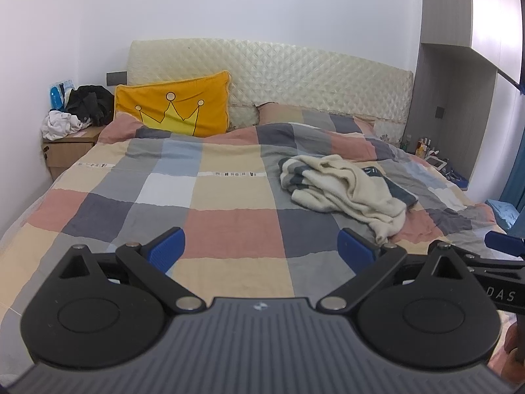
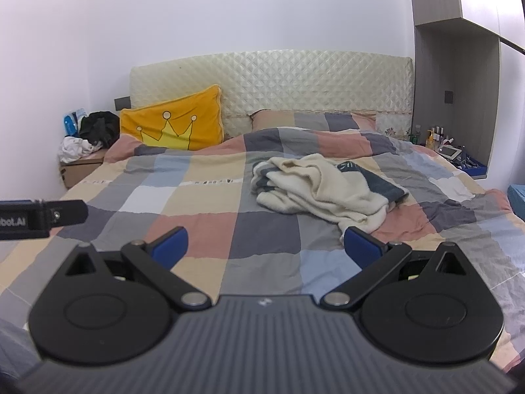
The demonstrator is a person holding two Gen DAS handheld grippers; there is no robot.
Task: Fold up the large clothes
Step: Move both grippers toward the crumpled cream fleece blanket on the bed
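Two grippers hover above the checked bedspread (image 1: 229, 193), jaws spread wide and holding nothing: the left gripper (image 1: 262, 252) and the right gripper (image 2: 266, 248). From the left one, the crumpled cream garment (image 1: 341, 190) (dark blue panels showing) lies at about one o'clock, well apart; a yellow crown pillow (image 1: 174, 108) leans at eleven o'clock.

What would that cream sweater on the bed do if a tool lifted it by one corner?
The sweater lies crumpled in soft folds, so it would probably droop and unfurl rather than hold shape. It looks thick and fuzzy, so likely not slippery. Its bulk suggests some weight, so the rest might drag across the quilt.
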